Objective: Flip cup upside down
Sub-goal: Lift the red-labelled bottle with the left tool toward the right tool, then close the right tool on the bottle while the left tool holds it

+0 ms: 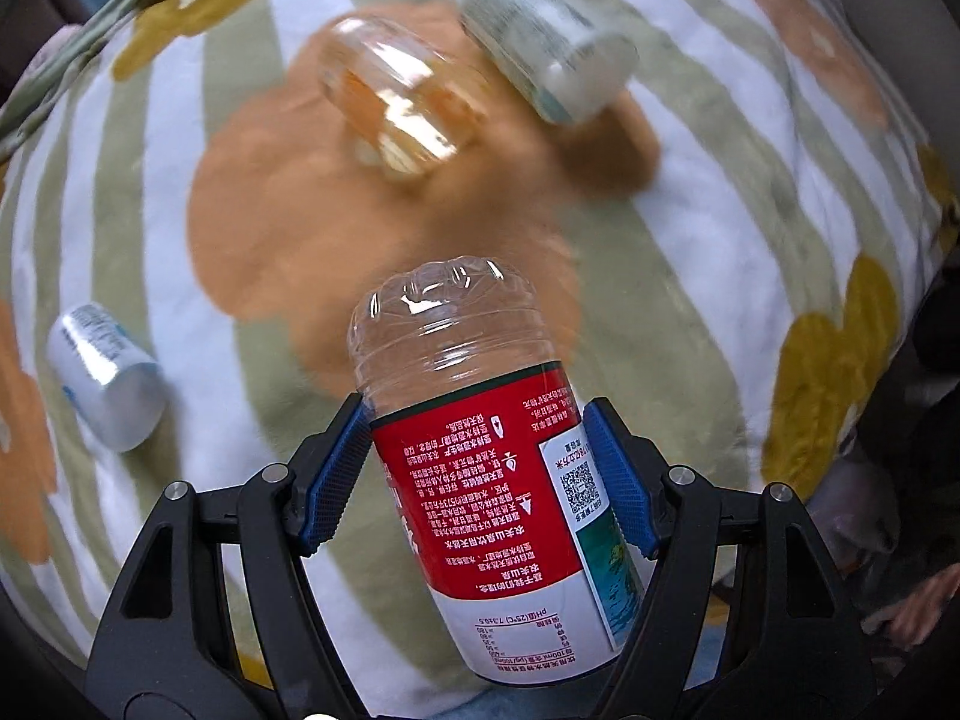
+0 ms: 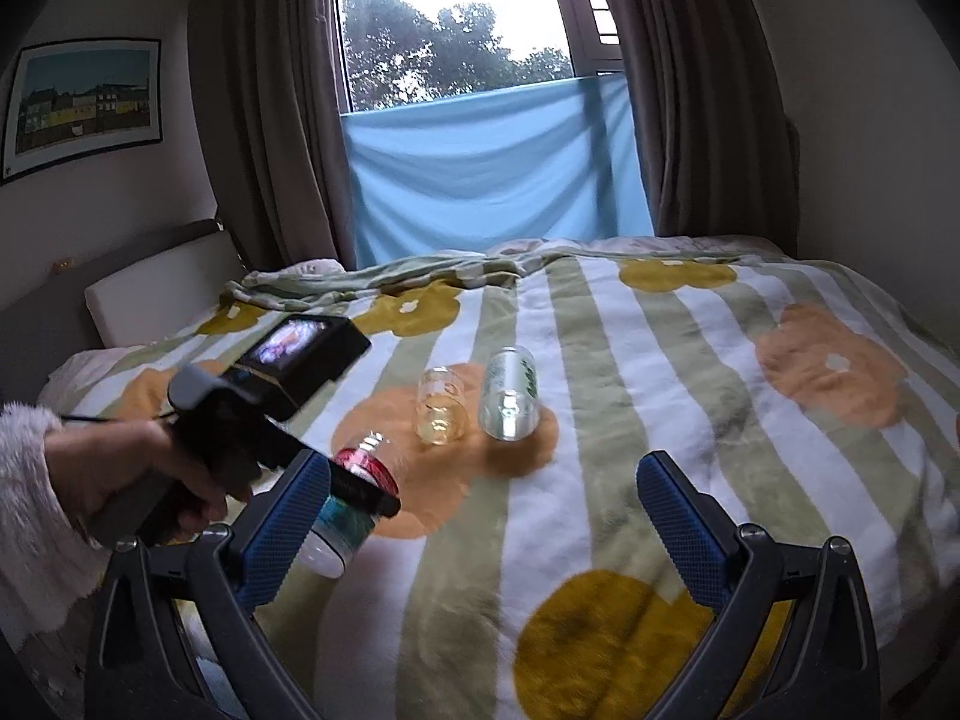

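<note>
L gripper: blue pads clamped on red-label cup, held tilted above blanket, closed base fwd, open end twd camera. R gripper: jaws wide apart, nothing between. On blanket: clear cup beside green-label cup, both lying sideways; white-label cup well apart, left.

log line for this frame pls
left gripper: shut on red-label cup, above blanket | right gripper: open, empty | clear cup: lying

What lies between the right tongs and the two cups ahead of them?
Only bare blanket, as the right wrist view shows: the open right tongs face the clear cup and green-labelled cup.
</note>
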The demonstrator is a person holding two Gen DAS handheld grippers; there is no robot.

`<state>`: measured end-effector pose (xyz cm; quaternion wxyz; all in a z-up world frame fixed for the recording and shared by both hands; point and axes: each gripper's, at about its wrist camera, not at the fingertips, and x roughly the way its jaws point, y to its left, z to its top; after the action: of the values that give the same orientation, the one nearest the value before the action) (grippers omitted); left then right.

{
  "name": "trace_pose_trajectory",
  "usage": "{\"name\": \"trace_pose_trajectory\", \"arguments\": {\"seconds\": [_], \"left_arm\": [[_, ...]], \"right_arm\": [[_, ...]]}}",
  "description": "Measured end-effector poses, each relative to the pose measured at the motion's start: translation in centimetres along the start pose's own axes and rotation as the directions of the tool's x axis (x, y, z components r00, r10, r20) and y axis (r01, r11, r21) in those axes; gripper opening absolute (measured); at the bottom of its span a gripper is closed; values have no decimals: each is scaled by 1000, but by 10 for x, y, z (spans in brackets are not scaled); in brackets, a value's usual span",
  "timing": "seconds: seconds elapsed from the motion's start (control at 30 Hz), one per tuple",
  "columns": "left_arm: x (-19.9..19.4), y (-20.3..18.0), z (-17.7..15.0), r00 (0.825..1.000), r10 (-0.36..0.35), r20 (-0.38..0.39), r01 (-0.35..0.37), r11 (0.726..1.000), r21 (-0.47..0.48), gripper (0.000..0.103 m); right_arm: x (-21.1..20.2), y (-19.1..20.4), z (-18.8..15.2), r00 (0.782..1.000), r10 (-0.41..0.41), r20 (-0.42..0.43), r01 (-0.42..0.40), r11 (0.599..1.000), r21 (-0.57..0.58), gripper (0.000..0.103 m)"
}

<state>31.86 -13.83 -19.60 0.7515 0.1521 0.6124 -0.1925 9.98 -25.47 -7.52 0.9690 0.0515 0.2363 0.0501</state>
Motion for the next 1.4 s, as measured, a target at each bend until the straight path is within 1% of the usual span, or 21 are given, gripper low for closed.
{"name": "trace_pose_trajectory", "arguments": {"seconds": [0.13,0.2,0.27,0.43,0.53,0.6,0.63,0.67,0.7,0.73,0.77,0.8,0.83,0.9,0.97,1.03,1.07,1.13,1.17,1.27,1.4], "left_arm": [[9,-10,-3,1000,4,5,-5,999,35,71],[10,-12,-6,1000,16,6,-17,999,41,75],[10,-14,-8,1000,27,11,-27,999,46,96],[-6,-15,-17,998,29,51,-32,998,51,98],[-29,-9,-27,994,34,105,-37,999,32,98],[-48,-4,-38,986,34,163,-37,999,14,98],[-62,-2,-50,979,33,201,-33,999,-3,99],[-72,1,-62,973,29,228,-24,999,-24,102],[-78,7,-68,968,14,250,-3,999,-43,103],[-88,11,-82,958,-15,285,37,997,-71,103],[-93,18,-92,947,-39,318,76,992,-104,103],[-97,21,-99,942,-47,332,91,989,-120,103],[-101,25,-110,935,-44,352,100,985,-143,103],[-105,31,-121,922,4,388,73,980,-183,103],[-112,31,-138,906,61,418,35,975,-218,103],[-118,37,-151,892,83,444,33,968,-248,103],[-119,41,-156,887,83,454,46,963,-265,103],[-120,44,-162,882,79,464,64,957,-284,103],[-120,45,-165,881,78,467,71,953,-293,103],[-118,46,-174,876,73,476,90,946,-311,103],[-113,45,-180,876,87,474,76,947,-313,103]], "right_arm": [[-2,-4,-4,1000,-9,-25,9,1000,-7,102],[-1,-6,-6,999,-12,-39,11,1000,-10,102],[1,-7,-8,999,-10,-52,10,1000,-5,102],[6,-8,-7,997,25,-73,-24,1000,17,102],[10,-14,4,992,87,-90,-84,996,38,102],[15,-24,21,974,196,-113,-188,979,78,102],[23,-31,35,954,264,-144,-250,962,112,103],[29,-33,45,938,299,-175,-279,951,130,103],[38,-33,55,919,332,-215,-306,941,146,103],[50,-34,65,892,368,-264,-335,928,164,103],[69,-32,75,847,413,-333,-366,910,196,103],[79,-29,79,819,437,-372,-381,899,217,103],[102,-23,83,760,474,-445,-397,880,259,103],[132,-15,80,679,492,-545,-380,871,313,103],[165,0,68,588,487,-646,-348,873,342,103],[189,13,54,541,457,-707,-314,889,334,102],[204,22,44,511,436,-741,-293,899,327,102],[221,29,31,483,426,-765,-263,904,337,102],[234,33,22,457,427,-781,-239,904,354,102],[259,38,7,411,416,-811,-188,909,371,102],[278,45,-5,355,369,-859,-157,929,335,102]]}}
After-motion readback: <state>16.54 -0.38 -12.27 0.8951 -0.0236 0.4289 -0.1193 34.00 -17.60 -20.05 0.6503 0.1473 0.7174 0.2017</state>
